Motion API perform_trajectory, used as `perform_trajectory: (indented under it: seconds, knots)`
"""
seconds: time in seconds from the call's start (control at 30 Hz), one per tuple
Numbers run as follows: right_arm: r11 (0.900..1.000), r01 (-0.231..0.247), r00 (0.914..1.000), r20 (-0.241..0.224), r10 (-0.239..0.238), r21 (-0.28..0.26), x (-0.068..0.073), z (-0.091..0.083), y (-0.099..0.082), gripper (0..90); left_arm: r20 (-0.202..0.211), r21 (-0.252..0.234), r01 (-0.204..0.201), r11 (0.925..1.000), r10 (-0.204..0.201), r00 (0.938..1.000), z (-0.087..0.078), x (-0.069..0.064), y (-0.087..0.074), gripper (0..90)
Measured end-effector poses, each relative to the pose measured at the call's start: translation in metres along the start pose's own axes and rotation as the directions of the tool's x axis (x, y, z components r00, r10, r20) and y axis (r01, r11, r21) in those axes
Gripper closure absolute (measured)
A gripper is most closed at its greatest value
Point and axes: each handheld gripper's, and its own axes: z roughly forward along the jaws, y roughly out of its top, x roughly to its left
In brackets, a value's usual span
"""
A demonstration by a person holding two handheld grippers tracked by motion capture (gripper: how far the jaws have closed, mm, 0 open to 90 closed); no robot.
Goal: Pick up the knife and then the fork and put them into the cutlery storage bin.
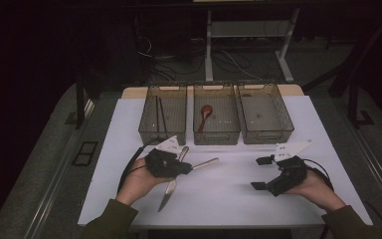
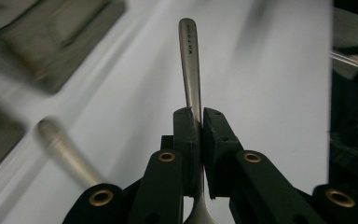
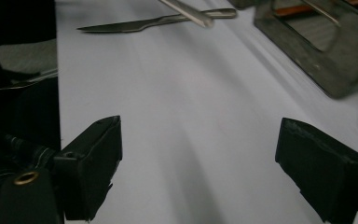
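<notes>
High view: a metal utensil (image 1: 206, 163) is clamped by its handle in the left gripper (image 1: 181, 167), held just above the white worktop (image 1: 229, 194) in front of the trays. Left gripper view: both fingers (image 2: 186, 135) press tight on the handle (image 2: 189, 60). A knife (image 1: 168, 195) lies on the worktop beside the left hand (image 1: 139, 181). The right gripper (image 1: 261, 173) hangs well apart, fingers (image 3: 98, 163) spread wide, nothing between them. Three trays (image 1: 216, 134) stand behind; the middle one contains a brown spoon (image 1: 205, 114).
</notes>
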Motion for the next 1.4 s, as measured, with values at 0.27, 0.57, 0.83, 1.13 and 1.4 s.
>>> perform_trajectory:
  seconds: [0.27,0.57,0.83,1.13,1.4]
  knots:
    - [0.9925,0.113,0.9897,-0.093,-0.108,0.047,0.004,0.023,0.029,18.7,0.117,0.026,-0.121,0.9924,0.117,0.9863,0.035,-0.017,0.027,83.6]
    - [0.9604,0.232,0.9578,-0.208,-0.198,0.154,0.005,0.051,0.04,42.5,0.194,0.043,-0.236,0.9707,0.224,0.955,0.06,-0.028,0.046,83.5]
    - [0.9288,0.293,0.9398,-0.247,-0.236,0.227,0.013,0.062,0.042,62.7,0.227,0.053,-0.282,0.958,0.263,0.9377,0.063,-0.03,0.053,83.5]
    - [0.9114,0.329,0.9242,-0.282,-0.257,0.247,0.018,0.066,0.042,79.2,0.238,0.04,-0.292,0.9555,0.275,0.9315,0.062,-0.032,0.056,83.4]
    - [0.9103,0.328,0.9246,-0.283,-0.255,0.252,0.019,0.065,0.043,80.1,0.244,0.041,-0.287,0.9571,0.269,0.9319,0.063,-0.032,0.056,83.3]
